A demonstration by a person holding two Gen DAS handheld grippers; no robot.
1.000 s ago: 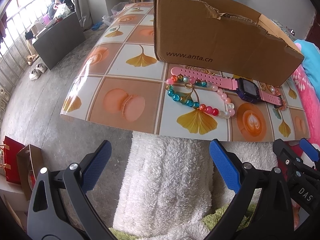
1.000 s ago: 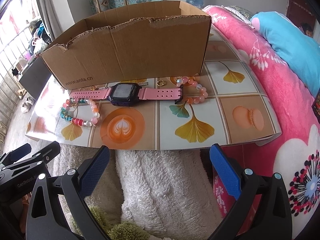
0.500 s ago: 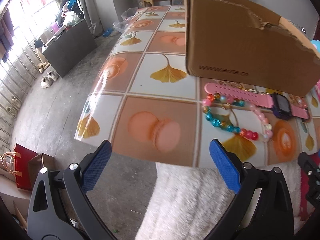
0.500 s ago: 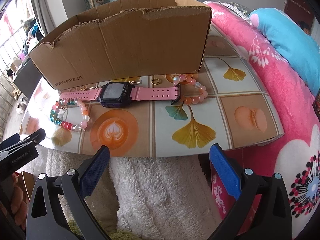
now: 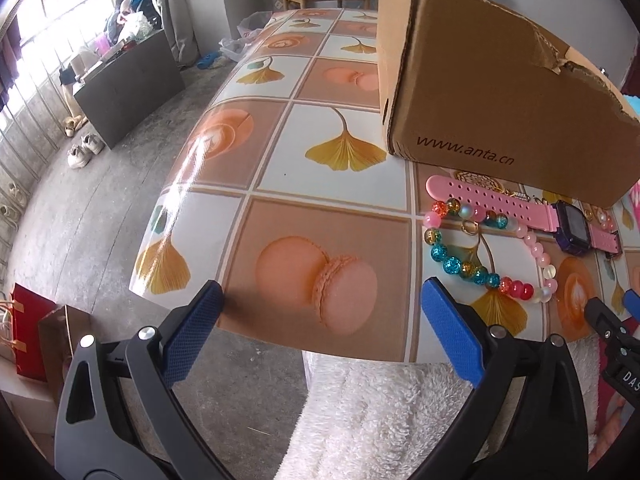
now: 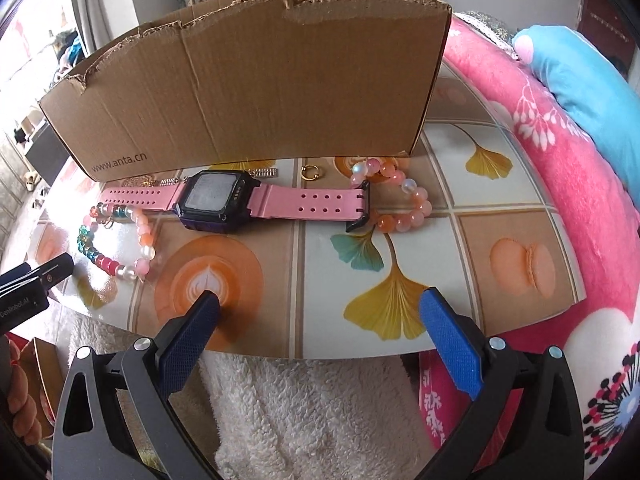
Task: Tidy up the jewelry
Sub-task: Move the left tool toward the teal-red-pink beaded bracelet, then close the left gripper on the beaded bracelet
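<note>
On the table, both the left gripper and right gripper are wide open and empty, and a clumsy grab at the pink watch might drag the peach bracelet under its strap.

Bare table spreads at eleven o'clock, wide room to pass. The cardboard box walls off twelve. Watch and both bead bracelets crowd the strip along its front; bare table lies nearer, around the right tool.
</note>
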